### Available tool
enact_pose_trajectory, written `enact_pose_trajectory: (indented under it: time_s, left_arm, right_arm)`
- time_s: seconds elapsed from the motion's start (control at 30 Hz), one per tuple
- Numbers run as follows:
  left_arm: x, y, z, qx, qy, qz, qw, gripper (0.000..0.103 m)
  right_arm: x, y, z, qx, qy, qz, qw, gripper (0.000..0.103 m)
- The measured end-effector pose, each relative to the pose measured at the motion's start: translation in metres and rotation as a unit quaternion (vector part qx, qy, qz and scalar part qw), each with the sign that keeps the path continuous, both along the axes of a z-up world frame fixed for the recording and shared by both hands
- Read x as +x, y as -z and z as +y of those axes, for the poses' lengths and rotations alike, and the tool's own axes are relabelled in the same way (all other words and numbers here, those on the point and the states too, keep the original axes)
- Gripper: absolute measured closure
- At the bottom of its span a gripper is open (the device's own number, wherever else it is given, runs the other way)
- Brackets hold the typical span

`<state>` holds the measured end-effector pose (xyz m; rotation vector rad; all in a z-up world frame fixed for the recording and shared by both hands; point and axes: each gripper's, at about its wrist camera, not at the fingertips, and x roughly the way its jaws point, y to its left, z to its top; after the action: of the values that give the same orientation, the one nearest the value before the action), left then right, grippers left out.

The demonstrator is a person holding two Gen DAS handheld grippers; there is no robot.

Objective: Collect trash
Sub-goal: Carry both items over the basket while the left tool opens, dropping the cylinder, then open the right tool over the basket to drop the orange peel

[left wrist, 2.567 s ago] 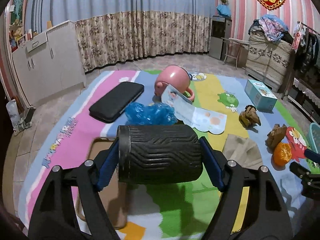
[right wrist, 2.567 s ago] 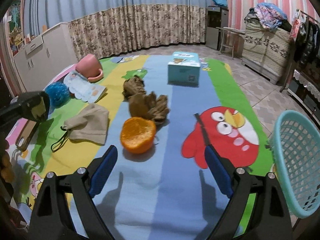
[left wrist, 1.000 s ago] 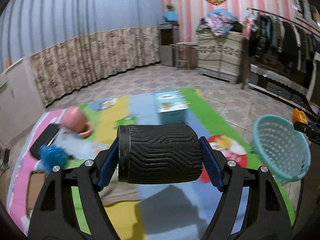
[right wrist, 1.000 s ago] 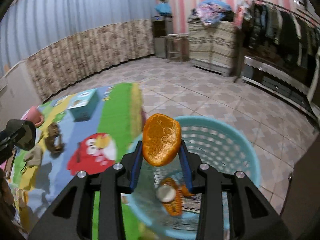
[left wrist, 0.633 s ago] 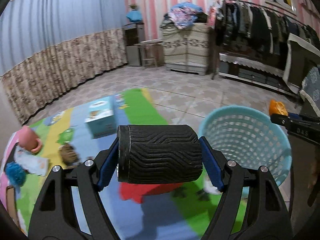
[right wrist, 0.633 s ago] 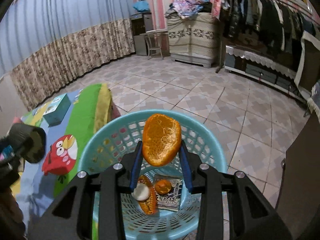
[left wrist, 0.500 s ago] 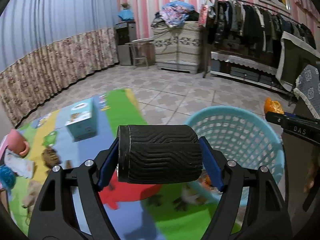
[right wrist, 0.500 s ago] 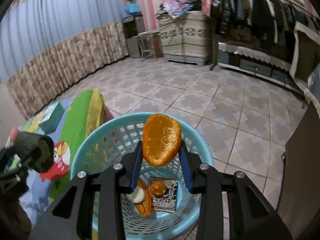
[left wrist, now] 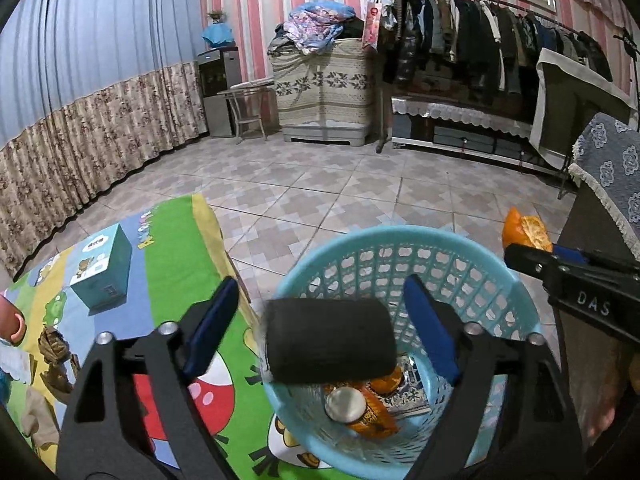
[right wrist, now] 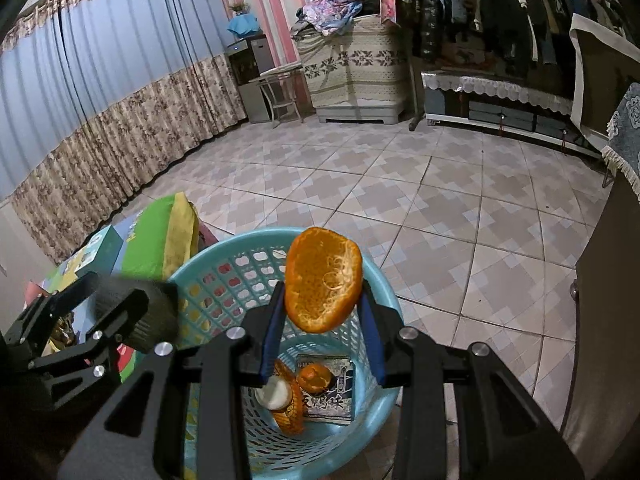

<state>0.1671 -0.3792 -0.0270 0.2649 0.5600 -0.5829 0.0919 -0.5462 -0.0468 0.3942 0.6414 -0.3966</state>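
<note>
My left gripper (left wrist: 324,320) is open over the light blue basket (left wrist: 400,240). A black ribbed roll (left wrist: 328,340) hangs loose between its fingers, blurred, with gaps on both sides. My right gripper (right wrist: 322,316) is shut on an orange peel (right wrist: 322,280) and holds it above the basket (right wrist: 224,256). The peel also shows in the left wrist view (left wrist: 526,232). The basket holds an orange can (right wrist: 286,400), a small orange (right wrist: 314,376) and a printed packet (right wrist: 328,396).
A colourful play mat (left wrist: 172,240) lies left of the basket with a teal box (left wrist: 102,272) and brown scraps (left wrist: 54,352) on it. Tiled floor (right wrist: 440,208) spreads behind. A dark cabinet (right wrist: 608,320) stands close at the right.
Both grippers have swung from the mat to above the basket. My left gripper has just opened and the black roll is dropping out. My right gripper still holds the peel.
</note>
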Motion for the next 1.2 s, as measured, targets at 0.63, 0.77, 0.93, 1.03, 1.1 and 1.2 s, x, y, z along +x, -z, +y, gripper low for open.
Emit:
enact_pose_trajectory:
  time_s: [0.63,0.77,0.93,1.03,1.1,1.2]
  left_arm:
    - [0.013,-0.005,0.069,-0.014,-0.074,0.003,0.9972,0.006]
    - [0.014,-0.003,0.087,-0.015,-0.089,0.009,0.9959,0.006]
    - [0.014,-0.003,0.111,-0.021,-0.104,0.01,0.9943,0.006]
    - [0.013,-0.005,0.126,-0.025,-0.114,0.01,0.9931,0.006]
    - [0.015,-0.007,0.137,-0.03,-0.12,0.013,0.9922,0.006]
    - [0.015,-0.009,0.153,-0.038,-0.132,0.015,0.9904,0.006]
  right_arm:
    - [0.023,0.002,0.031,-0.035,-0.025,0.025,0.999,0.067]
    - [0.03,0.002,0.044,-0.044,-0.04,0.03,0.998,0.065]
    - [0.033,0.001,0.053,-0.053,-0.046,0.034,0.997,0.056]
    - [0.031,-0.003,0.057,-0.065,-0.038,0.029,0.997,0.03]
    - [0.03,-0.006,0.058,-0.069,-0.034,0.026,0.997,0.027]
    - [0.029,-0.009,0.062,-0.078,-0.027,0.022,0.996,0.018]
